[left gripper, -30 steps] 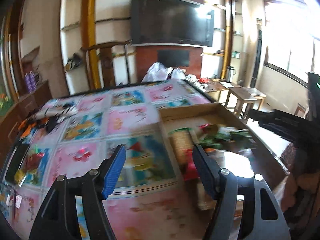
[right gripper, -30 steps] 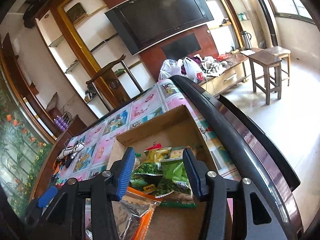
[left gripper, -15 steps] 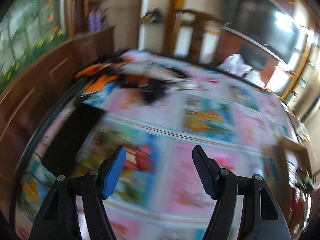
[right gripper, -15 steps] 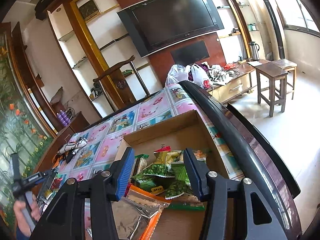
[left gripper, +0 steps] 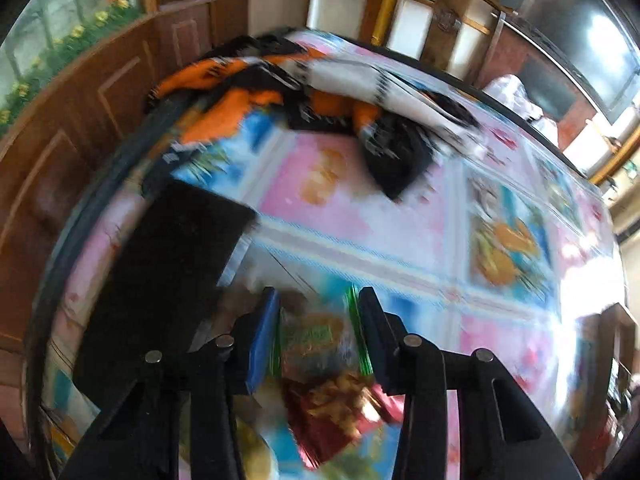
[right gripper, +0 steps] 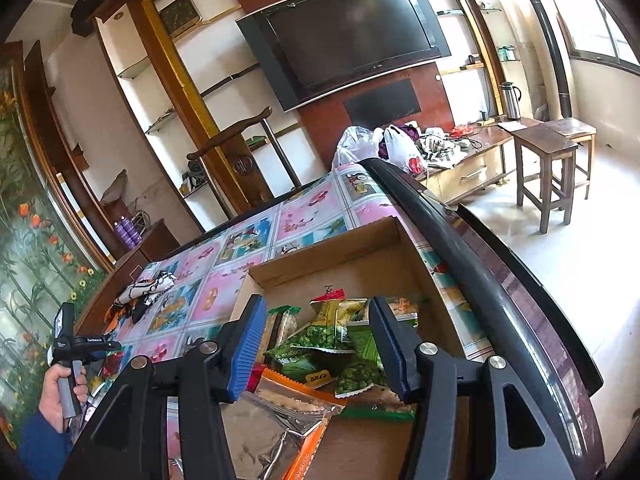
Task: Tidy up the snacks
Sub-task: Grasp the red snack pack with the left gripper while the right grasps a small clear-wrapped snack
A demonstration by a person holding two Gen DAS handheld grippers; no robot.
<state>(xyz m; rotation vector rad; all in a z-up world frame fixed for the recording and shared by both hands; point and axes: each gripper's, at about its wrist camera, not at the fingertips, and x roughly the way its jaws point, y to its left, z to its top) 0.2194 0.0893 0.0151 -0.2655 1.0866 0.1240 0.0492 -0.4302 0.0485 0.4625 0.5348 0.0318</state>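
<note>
On the flowered tablecloth lies a green-edged snack packet (left gripper: 316,344) with a red and gold print, blurred. My left gripper (left gripper: 318,300) points down at it and its jaws are closing, the blue pads (left gripper: 262,344) against the packet's two side edges. Another red packet (left gripper: 340,420) lies just below it. My right gripper (right gripper: 318,344) hangs open over a cardboard box (right gripper: 320,240), nothing touching its pads. Inside the box are green pea packets (right gripper: 316,340) and an orange and silver packet (right gripper: 280,420).
A flat black slab (left gripper: 160,280) lies left of the left gripper. An orange, black and white cloth (left gripper: 320,92) is bunched at the table's far end. A hand (right gripper: 56,392) shows at the table's left. The dark table rim (right gripper: 480,280) runs along the box's right; stools (right gripper: 548,160) stand beyond.
The left gripper swung from the box across the table to its left end, tipped downward, and its jaws narrowed around a snack packet. The right gripper stayed over the box.
</note>
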